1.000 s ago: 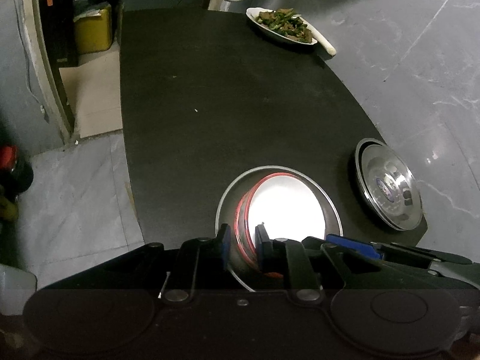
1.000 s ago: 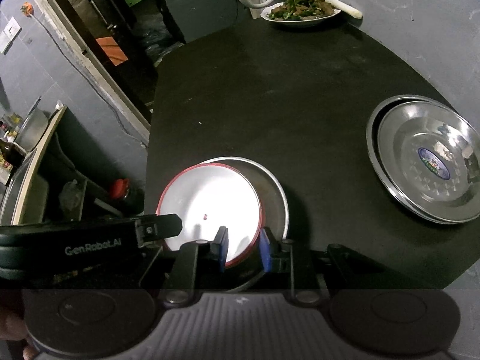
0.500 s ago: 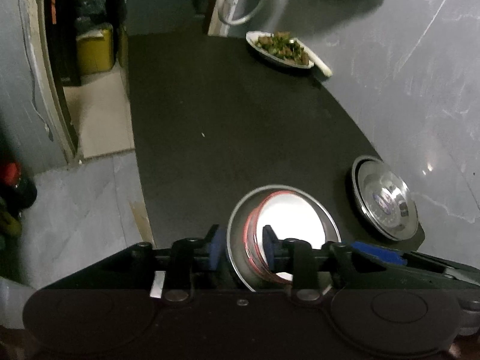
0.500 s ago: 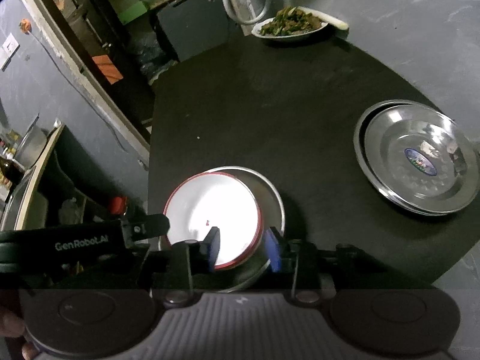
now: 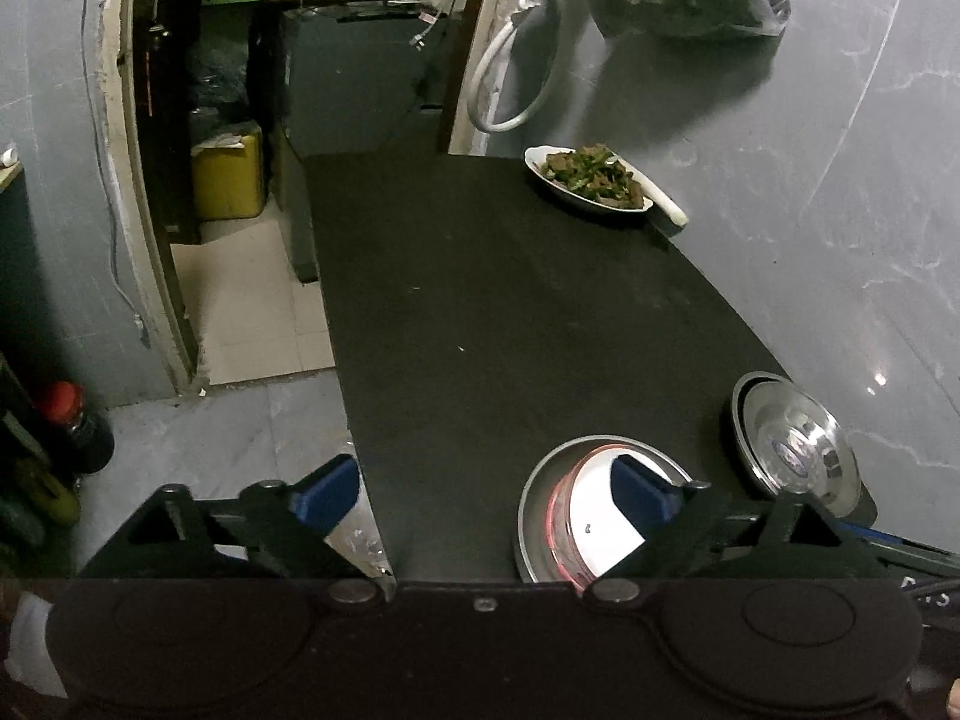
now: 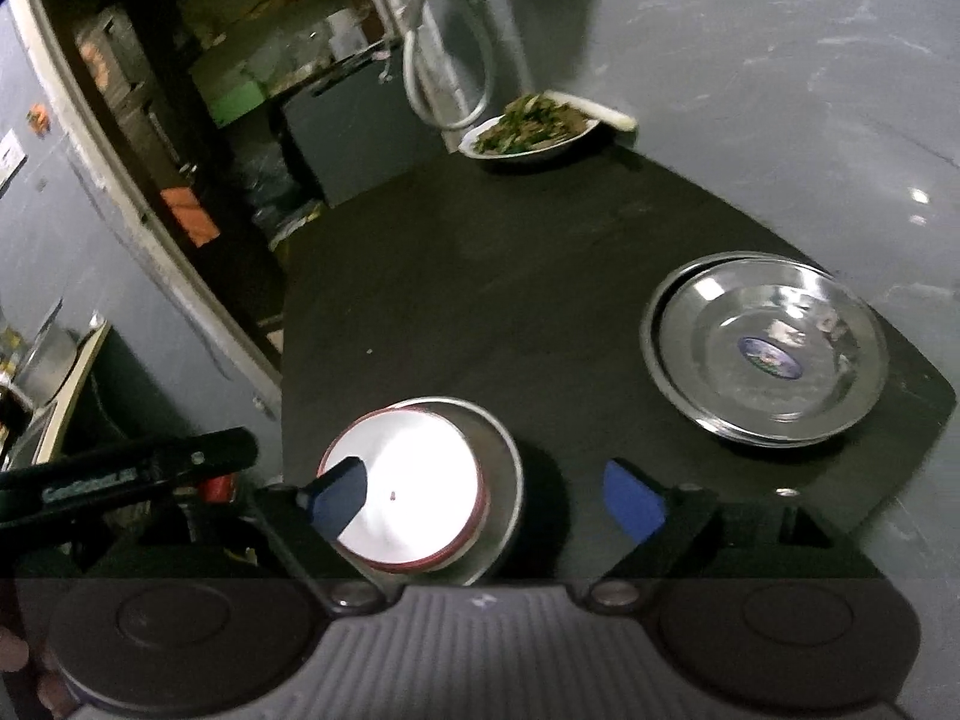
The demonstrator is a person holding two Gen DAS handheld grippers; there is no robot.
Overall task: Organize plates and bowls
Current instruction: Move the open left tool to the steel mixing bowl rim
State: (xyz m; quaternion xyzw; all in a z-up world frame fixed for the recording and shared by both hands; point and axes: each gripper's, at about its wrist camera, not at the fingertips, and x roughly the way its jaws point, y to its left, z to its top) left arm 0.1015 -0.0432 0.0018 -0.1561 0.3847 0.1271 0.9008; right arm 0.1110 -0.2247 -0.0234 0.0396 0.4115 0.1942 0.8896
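Observation:
A white bowl with a red rim (image 6: 414,489) sits inside a steel bowl (image 6: 501,468) near the front edge of the black table (image 6: 480,276). It also shows in the left wrist view (image 5: 591,525), inside the steel bowl (image 5: 534,498). Two stacked steel plates (image 6: 765,348) lie at the right; they show in the left wrist view (image 5: 792,441) too. My left gripper (image 5: 486,495) is open and empty above the table's front left edge. My right gripper (image 6: 486,498) is open and empty above the nested bowls.
A white dish of cooked greens (image 5: 591,180) stands at the table's far end against the grey wall. A doorway with a yellow container (image 5: 228,177) is at the left. A dark bottle with a red cap (image 5: 78,423) stands on the floor.
Both grippers let go of the bowls' rims, opened wide and drew back and up. The nested bowls stay on the table.

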